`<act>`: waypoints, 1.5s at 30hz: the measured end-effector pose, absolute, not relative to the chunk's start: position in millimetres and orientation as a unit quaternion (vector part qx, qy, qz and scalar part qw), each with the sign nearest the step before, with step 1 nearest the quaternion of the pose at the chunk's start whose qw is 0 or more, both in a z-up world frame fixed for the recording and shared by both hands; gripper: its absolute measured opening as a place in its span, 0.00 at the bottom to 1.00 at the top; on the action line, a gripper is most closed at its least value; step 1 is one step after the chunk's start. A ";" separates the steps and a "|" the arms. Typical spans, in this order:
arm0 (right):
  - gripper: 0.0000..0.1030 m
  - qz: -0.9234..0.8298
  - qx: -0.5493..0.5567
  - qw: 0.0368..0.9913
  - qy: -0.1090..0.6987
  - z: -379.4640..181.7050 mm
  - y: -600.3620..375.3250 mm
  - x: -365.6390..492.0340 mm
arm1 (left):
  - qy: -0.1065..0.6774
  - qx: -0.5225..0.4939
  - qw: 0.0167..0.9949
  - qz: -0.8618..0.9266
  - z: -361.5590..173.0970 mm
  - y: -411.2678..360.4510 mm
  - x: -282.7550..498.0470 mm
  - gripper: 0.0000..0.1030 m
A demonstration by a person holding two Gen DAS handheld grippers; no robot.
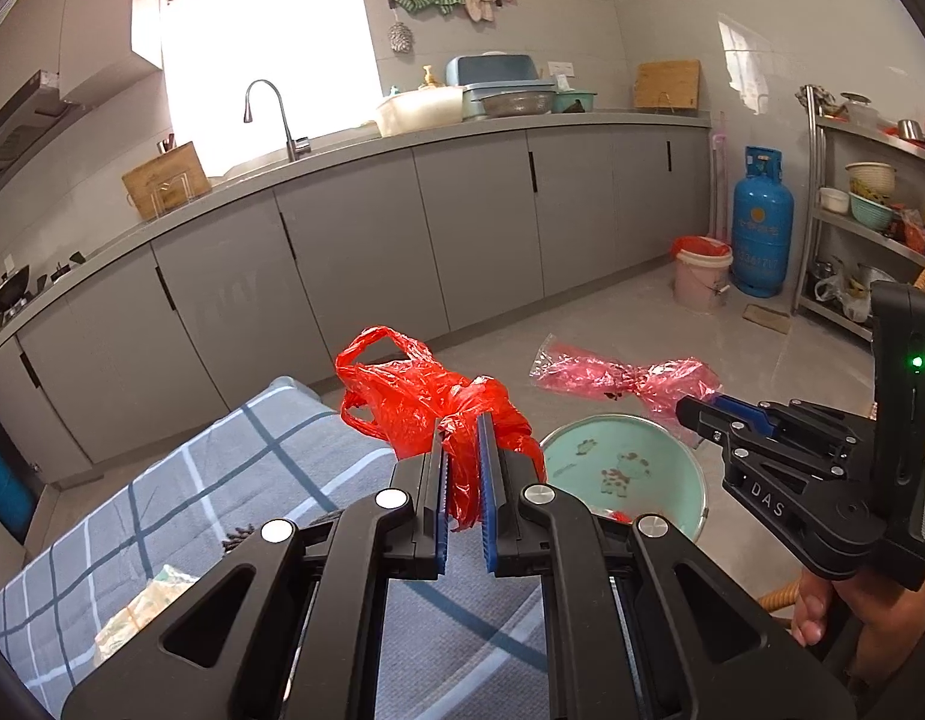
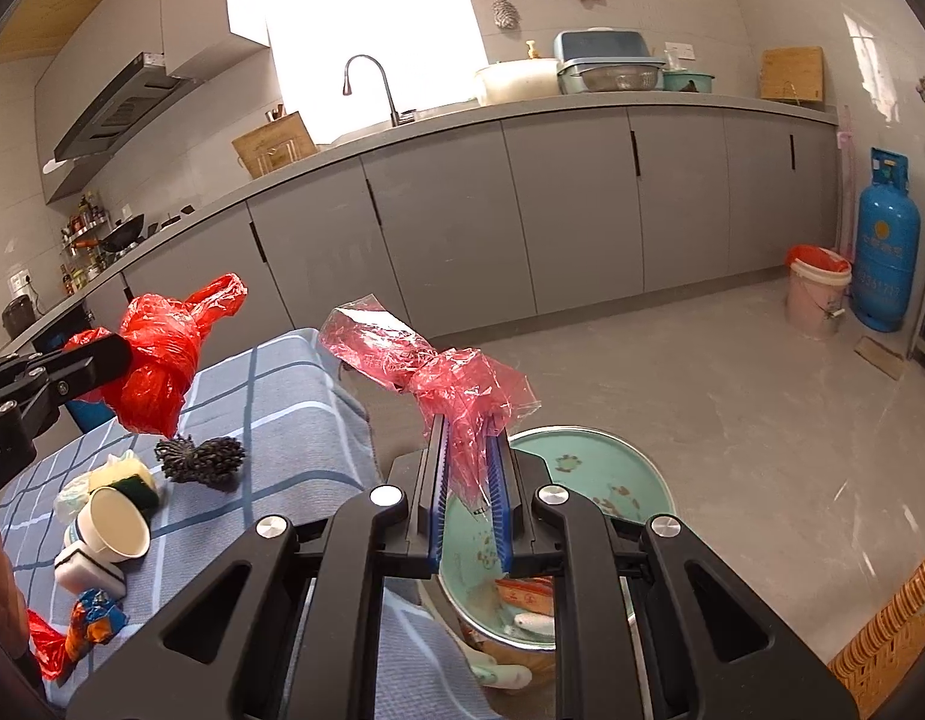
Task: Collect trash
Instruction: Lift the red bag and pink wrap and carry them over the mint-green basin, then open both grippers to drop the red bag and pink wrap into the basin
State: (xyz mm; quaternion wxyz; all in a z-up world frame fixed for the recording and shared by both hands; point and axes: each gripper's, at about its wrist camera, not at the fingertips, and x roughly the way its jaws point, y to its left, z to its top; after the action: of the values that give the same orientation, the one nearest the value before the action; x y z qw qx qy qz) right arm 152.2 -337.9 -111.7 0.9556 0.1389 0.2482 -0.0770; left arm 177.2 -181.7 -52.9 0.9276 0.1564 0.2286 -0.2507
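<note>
left gripper (image 1: 462, 450) pinched knotted red plastic bag (image 1: 414, 396), right gripper (image 2: 471, 456) pinched crinkled pink cellophane wrapper (image 2: 444, 378), both near mint-green round bin (image 2: 588, 468) (likely for dropping).

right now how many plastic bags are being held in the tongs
2. The red plastic bag is clamped in the left tongs; the pink see-through bag is clamped in the right tongs, above the green basin.
</note>
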 end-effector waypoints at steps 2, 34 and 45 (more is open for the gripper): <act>0.14 -0.082 0.141 0.954 0.252 -113.8 -343.0 154.0 | 0.232 0.158 0.925 -0.256 -56.5 -188.6 178.7 0.09; 0.15 -0.132 0.160 0.933 0.294 -165.3 -406.0 172.0 | 0.256 0.191 0.891 -0.323 -105.9 -282.5 198.1 0.09; 0.17 -0.133 0.156 0.927 0.314 -180.1 -414.3 190.9 | 0.269 0.204 0.880 -0.333 -126.4 -293.8 206.1 0.10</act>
State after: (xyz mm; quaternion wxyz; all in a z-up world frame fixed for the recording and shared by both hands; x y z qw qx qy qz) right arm 190.9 -414.3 -180.1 0.9268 0.1562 0.3145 -0.1334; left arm 206.1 -293.8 -126.4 0.8804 0.2039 0.2695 -0.3328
